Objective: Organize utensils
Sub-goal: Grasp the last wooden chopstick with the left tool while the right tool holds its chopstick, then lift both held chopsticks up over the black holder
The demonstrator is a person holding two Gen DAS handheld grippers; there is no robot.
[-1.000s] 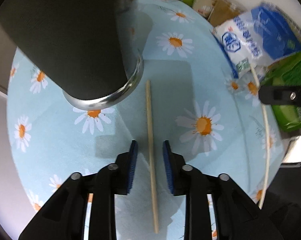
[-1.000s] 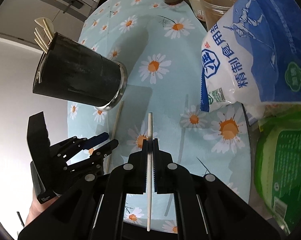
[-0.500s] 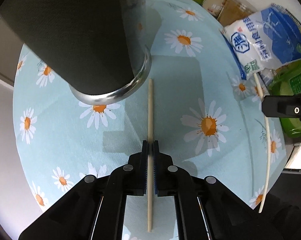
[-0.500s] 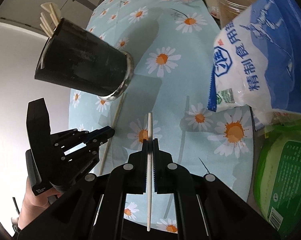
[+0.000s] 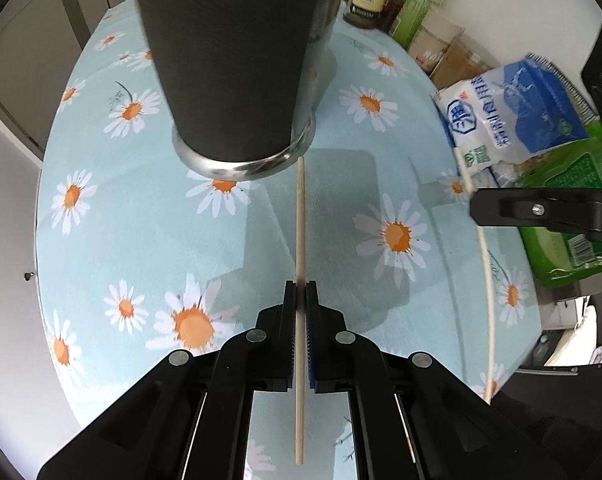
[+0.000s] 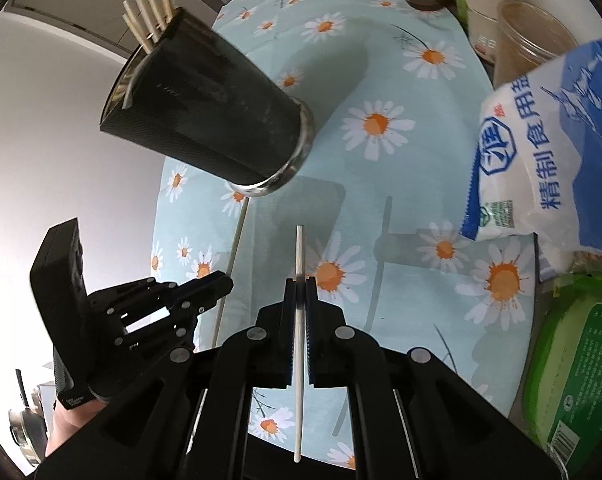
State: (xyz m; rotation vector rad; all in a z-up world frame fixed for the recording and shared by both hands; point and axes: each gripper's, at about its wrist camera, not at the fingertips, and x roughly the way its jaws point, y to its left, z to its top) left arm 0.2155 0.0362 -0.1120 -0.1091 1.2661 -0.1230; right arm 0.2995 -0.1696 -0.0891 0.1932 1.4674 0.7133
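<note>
My left gripper (image 5: pixel 300 286) is shut on a tan wooden chopstick (image 5: pixel 300 216), lifted off the daisy tablecloth (image 5: pixel 149 216), its far tip close to the steel base of the black utensil cup (image 5: pixel 237 60). My right gripper (image 6: pixel 300 282) is shut on a white chopstick (image 6: pixel 299 252) held above the cloth. In the right wrist view the black cup (image 6: pixel 209 120) stands upper left with several pale chopsticks (image 6: pixel 149 12) poking out of its top, and the left gripper (image 6: pixel 205 290) holds its tan chopstick (image 6: pixel 235 236) below the cup. The right gripper (image 5: pixel 541 210) and white chopstick (image 5: pixel 487 280) show at right in the left wrist view.
A blue and white salt bag (image 6: pixel 549 152) and green packets (image 6: pixel 577 364) crowd the table's right side. Bottles and jars (image 6: pixel 513 28) stand at the far edge. The table edge (image 5: pixel 41 240) drops off at left. A hand (image 6: pixel 73 420) grips the left tool.
The left gripper closed on the tan chopstick and lifted it off the cloth. The right gripper, holding the white chopstick, shifted slightly and rolled.
</note>
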